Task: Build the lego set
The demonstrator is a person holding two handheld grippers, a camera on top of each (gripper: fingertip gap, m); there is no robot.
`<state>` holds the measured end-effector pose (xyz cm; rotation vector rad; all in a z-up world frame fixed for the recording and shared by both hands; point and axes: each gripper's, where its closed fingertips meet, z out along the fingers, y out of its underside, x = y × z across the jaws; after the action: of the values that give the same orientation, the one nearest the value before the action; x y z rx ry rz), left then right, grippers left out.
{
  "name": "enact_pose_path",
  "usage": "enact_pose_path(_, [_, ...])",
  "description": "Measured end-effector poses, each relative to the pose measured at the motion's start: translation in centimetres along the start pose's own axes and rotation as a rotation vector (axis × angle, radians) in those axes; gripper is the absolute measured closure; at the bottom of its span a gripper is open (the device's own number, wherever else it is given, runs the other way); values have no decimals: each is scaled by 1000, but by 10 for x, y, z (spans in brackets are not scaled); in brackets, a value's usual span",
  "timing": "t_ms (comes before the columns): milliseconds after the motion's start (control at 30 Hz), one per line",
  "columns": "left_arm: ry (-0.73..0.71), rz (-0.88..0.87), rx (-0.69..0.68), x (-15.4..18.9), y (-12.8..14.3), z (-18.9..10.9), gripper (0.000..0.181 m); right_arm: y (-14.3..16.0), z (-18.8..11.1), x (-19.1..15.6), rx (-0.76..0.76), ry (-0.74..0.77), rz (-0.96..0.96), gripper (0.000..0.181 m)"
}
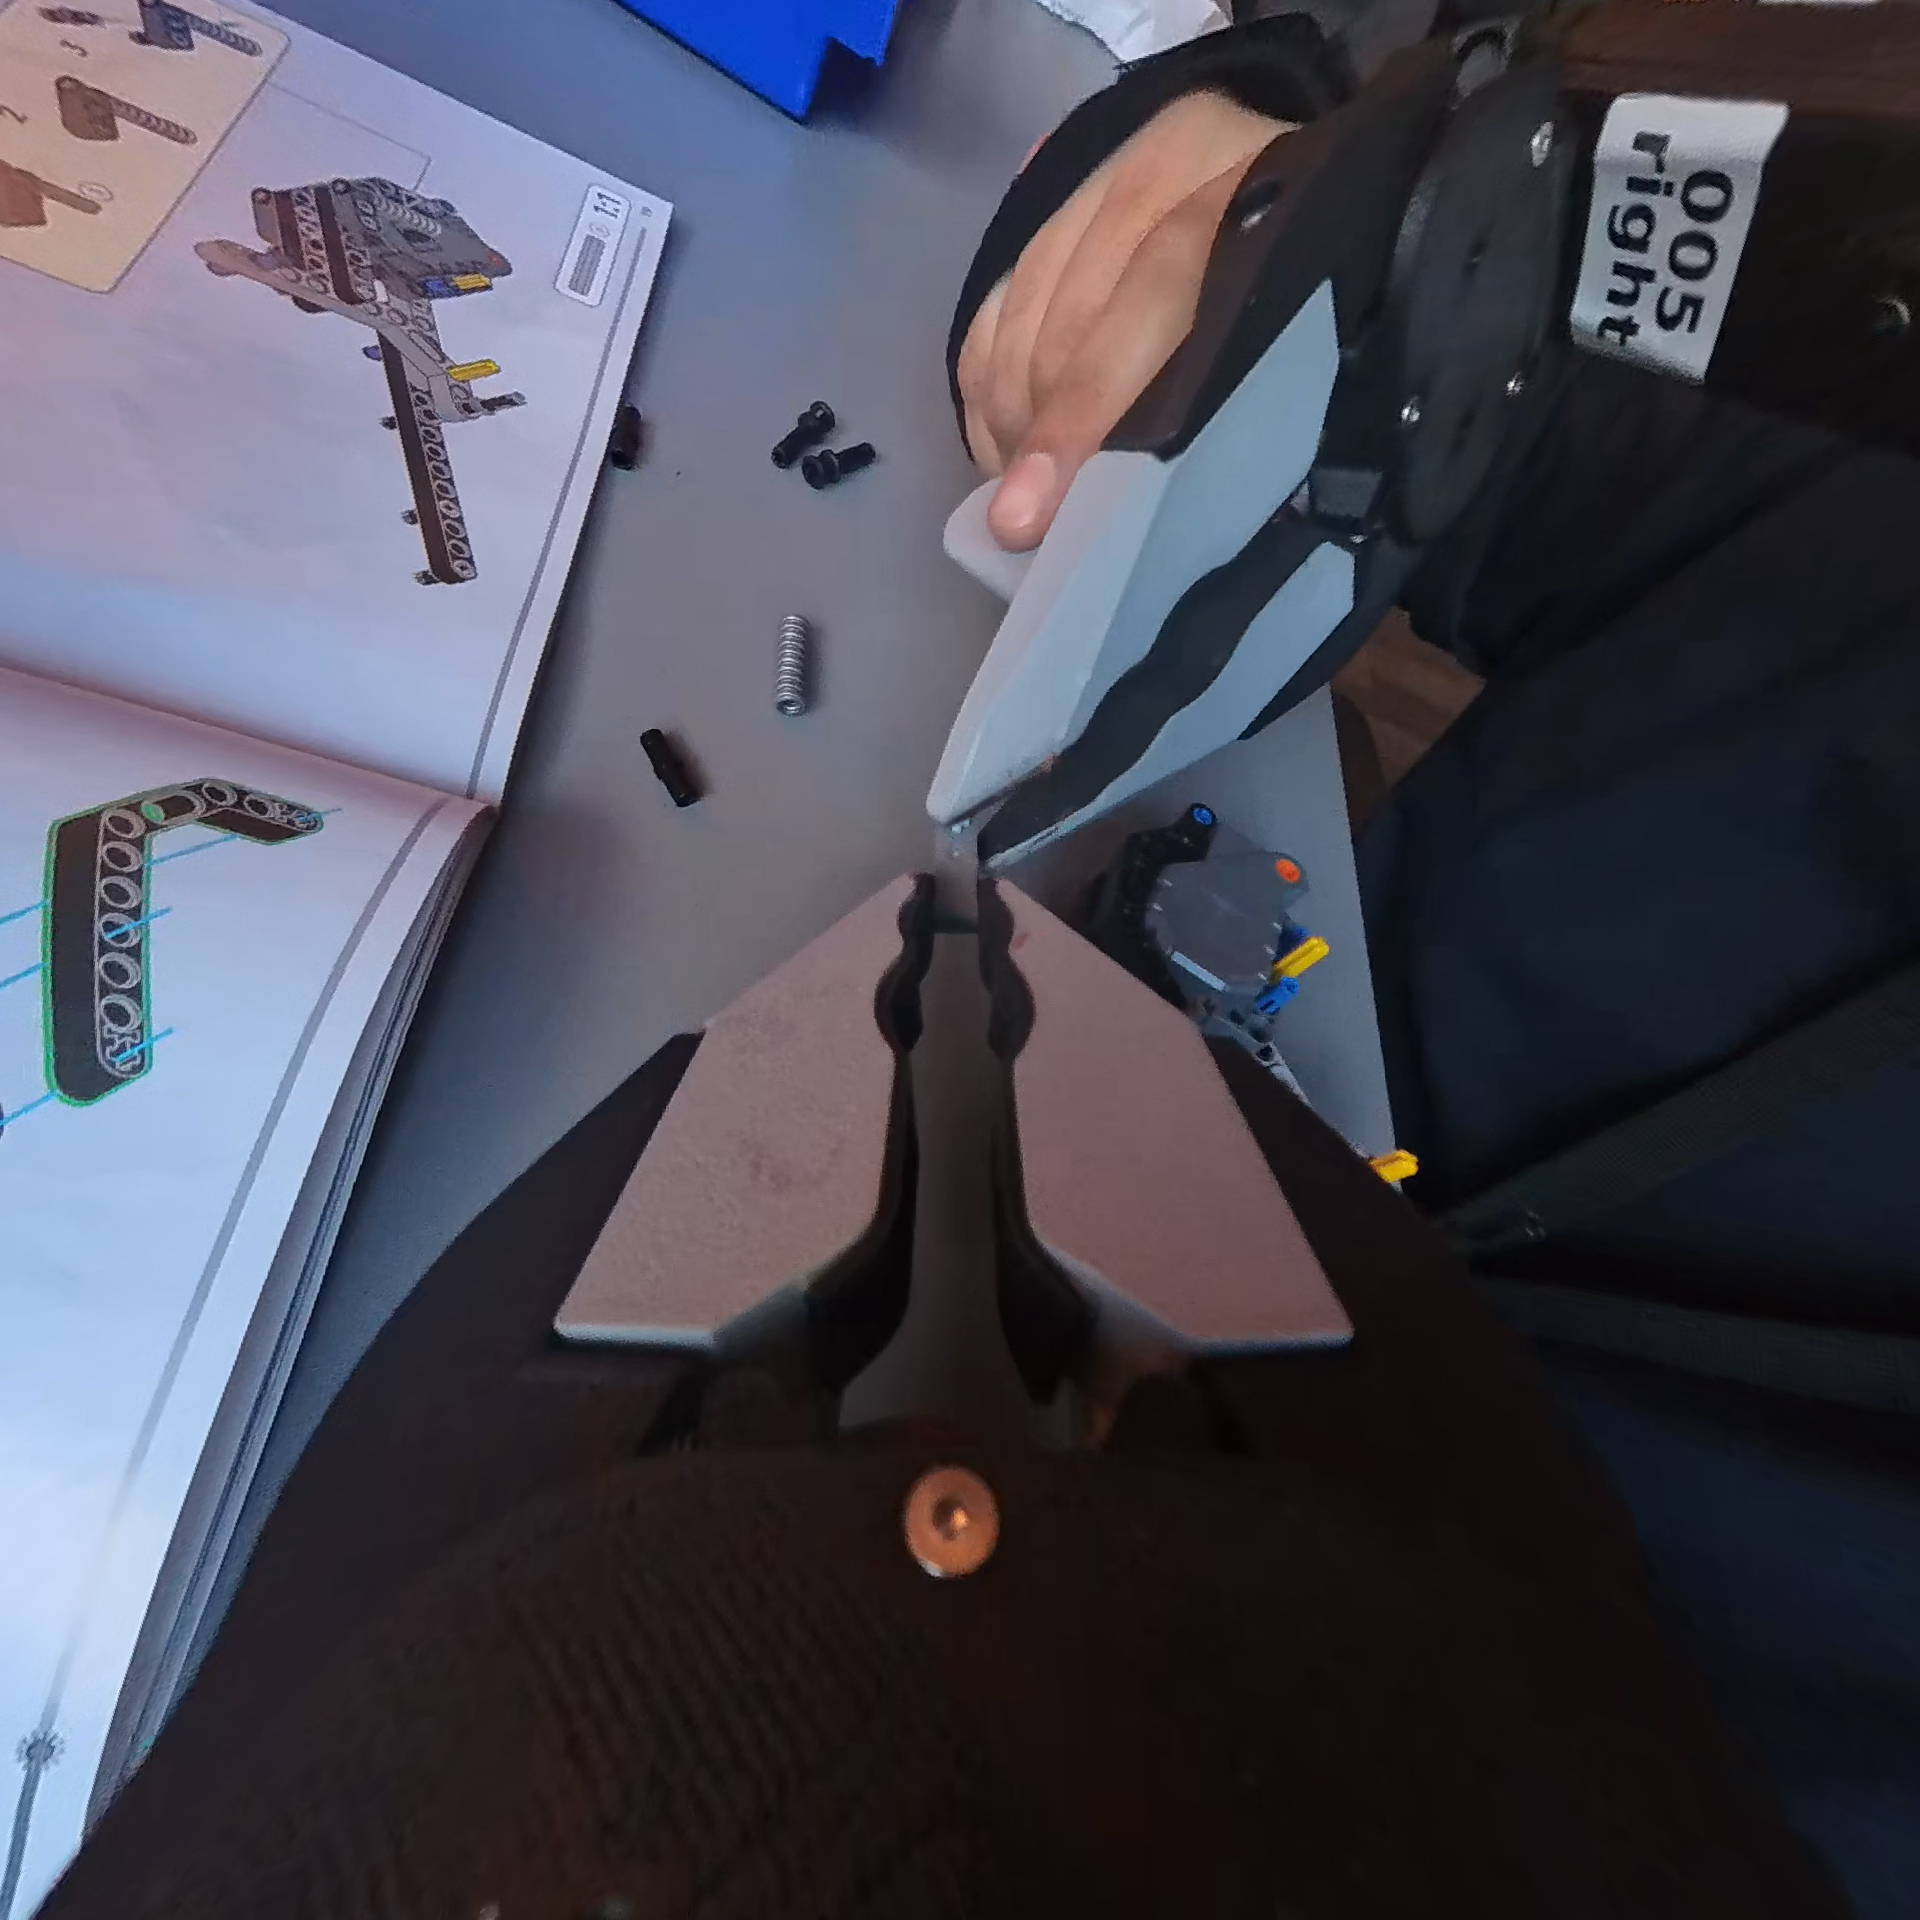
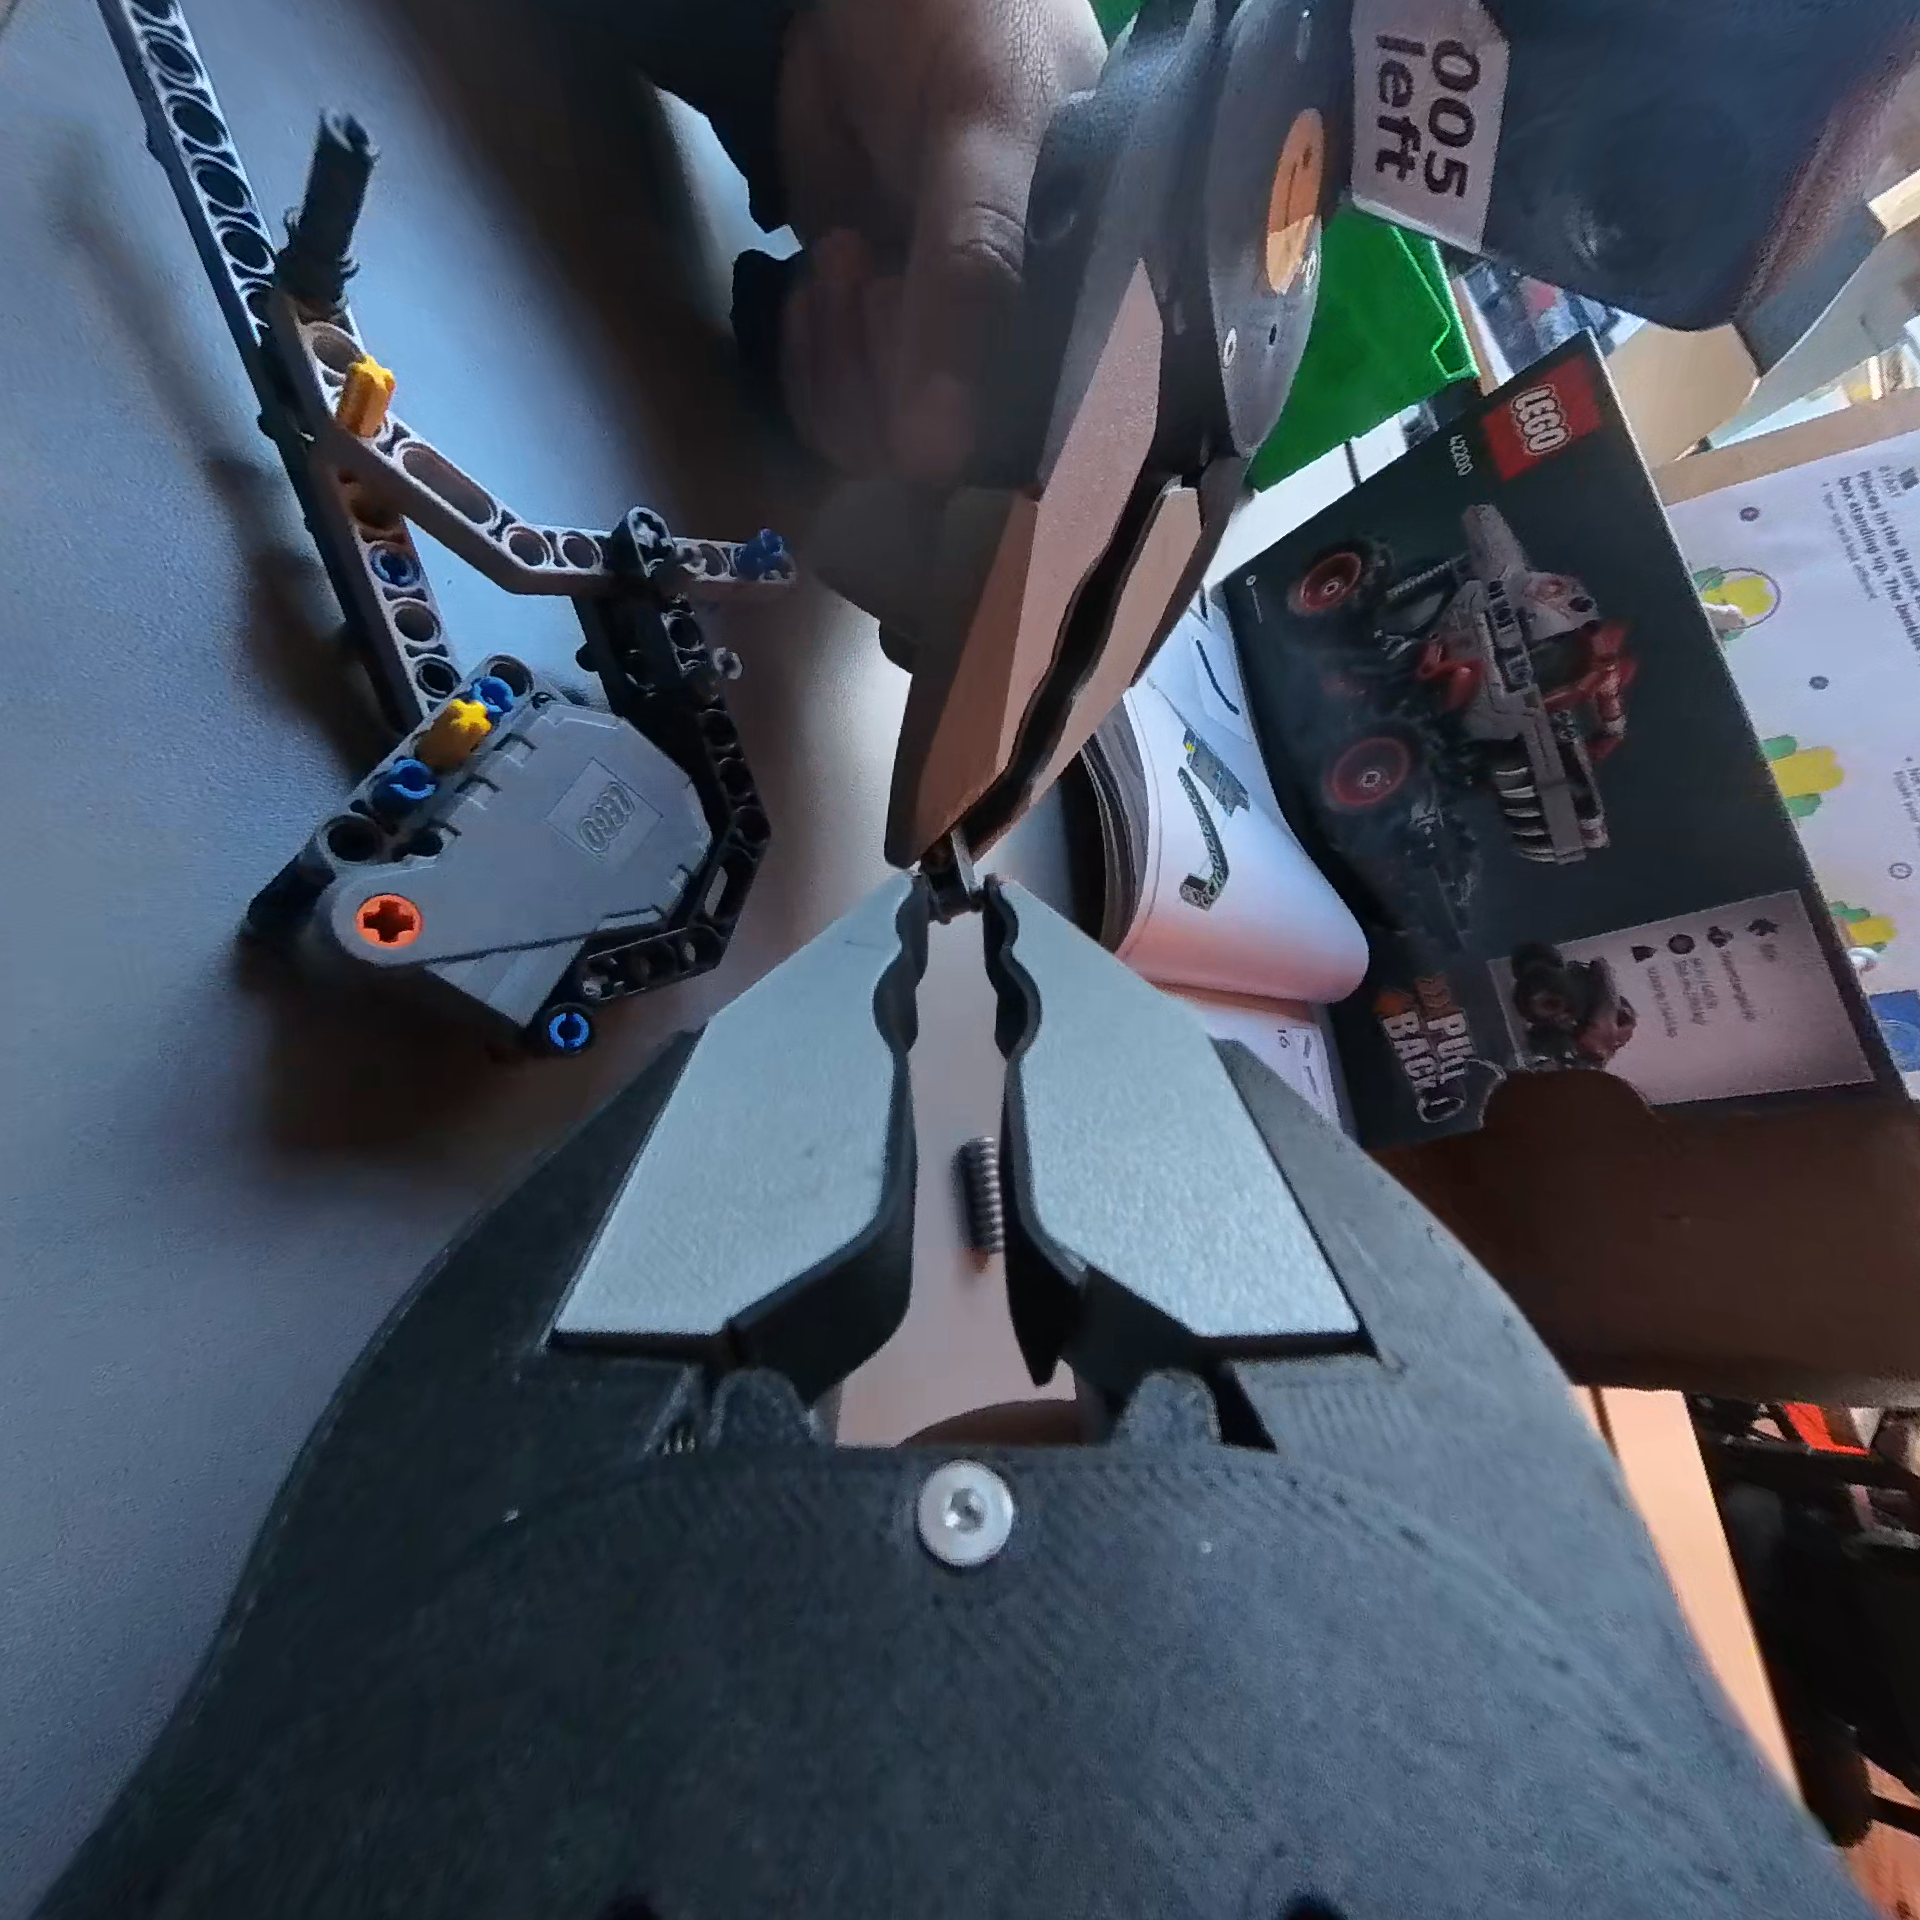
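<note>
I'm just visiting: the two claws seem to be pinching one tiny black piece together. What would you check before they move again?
1. Left gripper grips the small black piece: ok, its tips pinch it.
2. Right gripper grips the same piece: cannot tell; its tips touch it, hold unclear.
3. Kind and alignment of the piece: cannot tell, mostly hidden.
4. Partly built model within reach: ok, lying on the table beside the grippers.
5. Spare parts at hand: ok, metal spring and black pins lie loose on the table.
6. Instruction booklet open: ok.
</note>
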<state>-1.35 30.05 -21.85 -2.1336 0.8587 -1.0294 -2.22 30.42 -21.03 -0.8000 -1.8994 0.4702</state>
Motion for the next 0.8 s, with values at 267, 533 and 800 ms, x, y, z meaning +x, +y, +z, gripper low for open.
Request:
enact_pose_path(267, [-10,-11,1,-2,0,0,175,2,2,0,-57,44,-122,174])
enact_pose_path(533, [-31,12,1,-1,-2,-1,175,1,2,0,-62,41,-116,175])
enact_pose_path(800, [-30,8,0,0,-2,0,175,3,3,-5,-87,25,-134,176])
